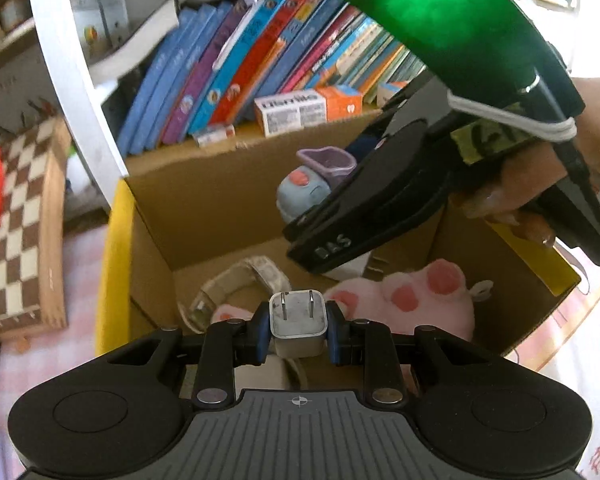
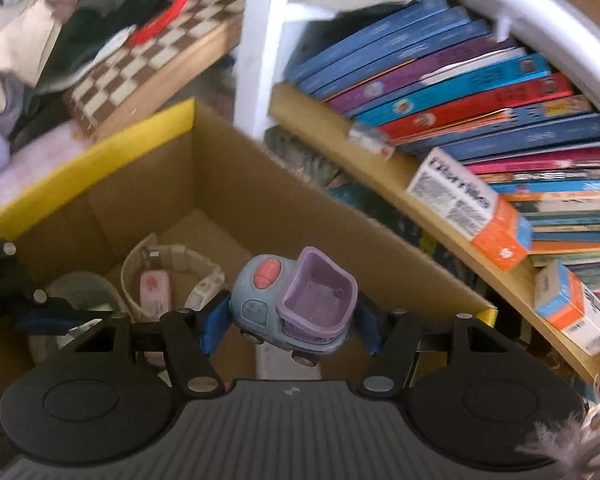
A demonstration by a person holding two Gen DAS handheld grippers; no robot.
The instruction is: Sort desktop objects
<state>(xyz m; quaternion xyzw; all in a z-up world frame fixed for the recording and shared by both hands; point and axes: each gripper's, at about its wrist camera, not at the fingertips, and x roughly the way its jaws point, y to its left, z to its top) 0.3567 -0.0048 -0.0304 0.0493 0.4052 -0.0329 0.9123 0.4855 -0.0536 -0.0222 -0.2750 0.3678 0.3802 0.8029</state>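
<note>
Left gripper (image 1: 298, 334): closed on a white plug adapter (image 1: 298, 320), blue pads pressing both sides, two prongs pointing forward.
Adapter position: held above the open cardboard box (image 1: 204, 200), over its near part.
Right gripper (image 2: 290, 326): closed on a toy truck (image 2: 294, 304), blue-grey cab with a pink dome, purple tipper bed open upward, wheels below.
Truck position: held above the same box (image 2: 300, 216), near its far wall; not touching the contents.
Right gripper, left-wrist view: black body (image 1: 364, 200) crosses over the box, green light lit, a hand (image 1: 540, 192) on its handle.
Box contents: pink plush paw (image 1: 420, 292), beige strap (image 2: 172, 264) curled around a small pink item (image 2: 155, 290); the item's identity cannot be told.
Box rim: yellow flaps (image 2: 100, 152).
Surroundings: leaning books (image 1: 260, 64) on the shelf behind; chessboard (image 1: 16, 224) to the left; pink checked cloth (image 1: 80, 280) under the box.
</note>
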